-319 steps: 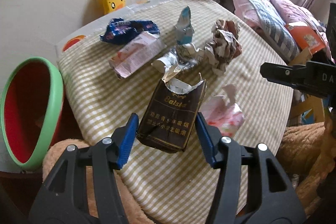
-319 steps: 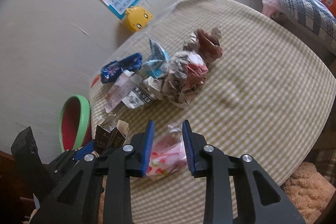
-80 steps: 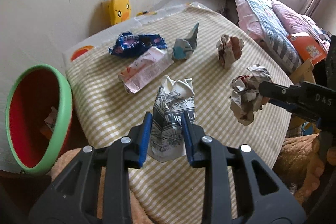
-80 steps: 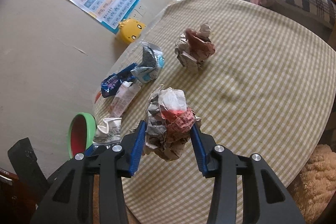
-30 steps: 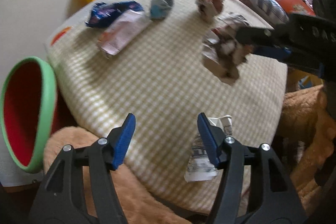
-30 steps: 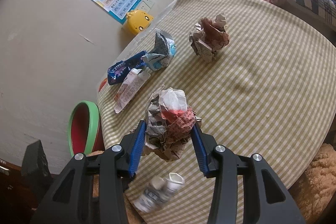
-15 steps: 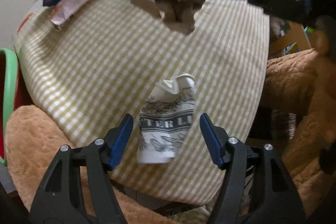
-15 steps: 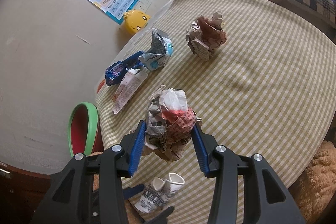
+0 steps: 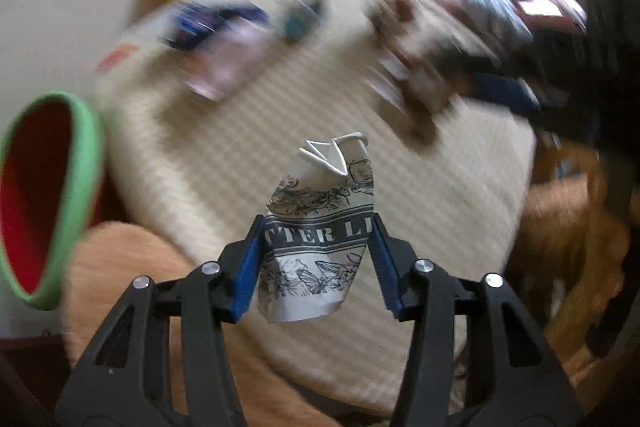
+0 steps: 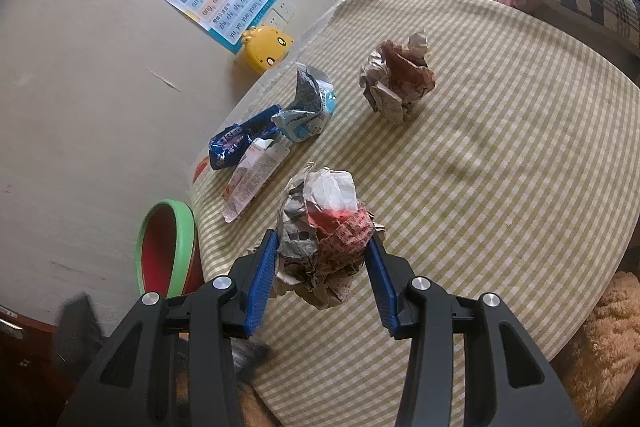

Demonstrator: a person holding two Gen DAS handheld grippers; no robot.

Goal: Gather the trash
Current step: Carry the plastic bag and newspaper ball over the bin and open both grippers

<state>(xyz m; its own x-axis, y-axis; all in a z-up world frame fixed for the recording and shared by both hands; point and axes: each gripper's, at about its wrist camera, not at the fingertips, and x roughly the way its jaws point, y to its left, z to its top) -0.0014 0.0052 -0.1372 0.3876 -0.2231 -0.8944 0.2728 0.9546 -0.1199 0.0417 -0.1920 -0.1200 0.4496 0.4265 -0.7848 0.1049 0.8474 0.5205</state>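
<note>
A crushed white paper cup (image 9: 320, 195) with black print sits between the blue pads of my left gripper (image 9: 317, 223). Its jaws are closing, both pads press the cup, and it hangs above the near edge of the checked table (image 9: 224, 155). The left wrist view is blurred by motion. My right gripper (image 10: 321, 243) is shut on a crumpled newspaper ball (image 10: 324, 203), held over the table (image 10: 500, 187). The green-rimmed red bin (image 9: 84, 163) stands left of the table, also visible as the bin (image 10: 184, 227) in the right wrist view.
On the table lie a brown crumpled paper ball (image 10: 396, 83), a silver-blue pouch (image 10: 308, 107), a dark blue wrapper (image 10: 236, 143) and a pink-white packet (image 10: 256, 183). A yellow duck toy (image 10: 266, 49) sits by the wall. Tan plush (image 10: 608, 327) borders the table's near side.
The left jaws went from wide around the cup lying at the table's edge to pressing on it, and the view swung back toward the bin. The right gripper kept still with its ball.
</note>
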